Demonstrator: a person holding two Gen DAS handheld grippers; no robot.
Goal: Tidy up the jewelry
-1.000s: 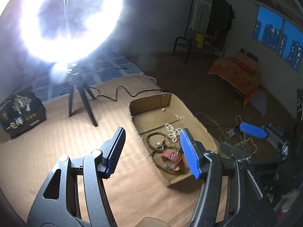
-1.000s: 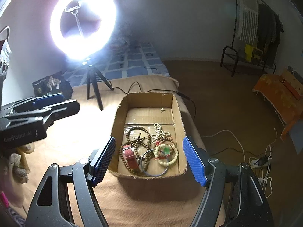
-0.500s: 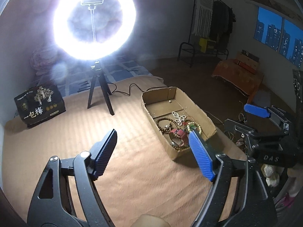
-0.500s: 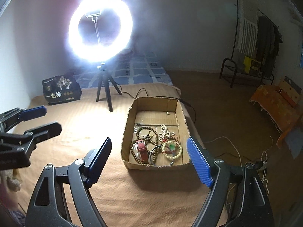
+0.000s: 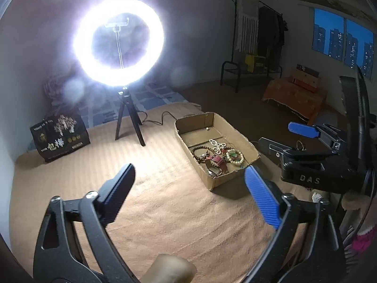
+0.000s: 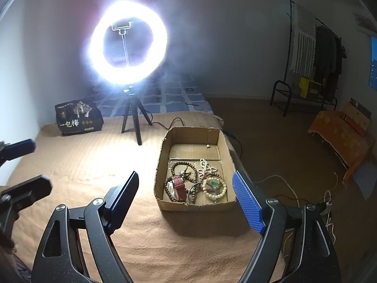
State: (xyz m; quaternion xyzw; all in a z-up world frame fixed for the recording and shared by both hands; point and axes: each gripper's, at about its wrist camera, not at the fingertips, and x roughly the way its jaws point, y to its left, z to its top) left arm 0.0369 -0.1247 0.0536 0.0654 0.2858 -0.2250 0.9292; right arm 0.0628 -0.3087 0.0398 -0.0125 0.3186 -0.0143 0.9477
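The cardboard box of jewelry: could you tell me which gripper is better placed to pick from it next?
Probably the right gripper: the cardboard box sits between its open, empty jaws. The left gripper, also open, has the box off to its right.

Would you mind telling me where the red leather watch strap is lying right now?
In the right wrist view, the red leather watch strap lies in the cardboard box's near-left corner, among dark wooden bead bracelets.

Bedroom in a flat, night.
Tan blanket (image 6: 165, 247) over a bed w/ blue checked sheet (image 6: 174, 99) at the far end; clothes rack (image 6: 313, 54) w/ hanging garments by the wall; window (image 5: 341, 42) shows lit tower blocks outside; ring light (image 6: 128, 47) on tripod stands on the bed.
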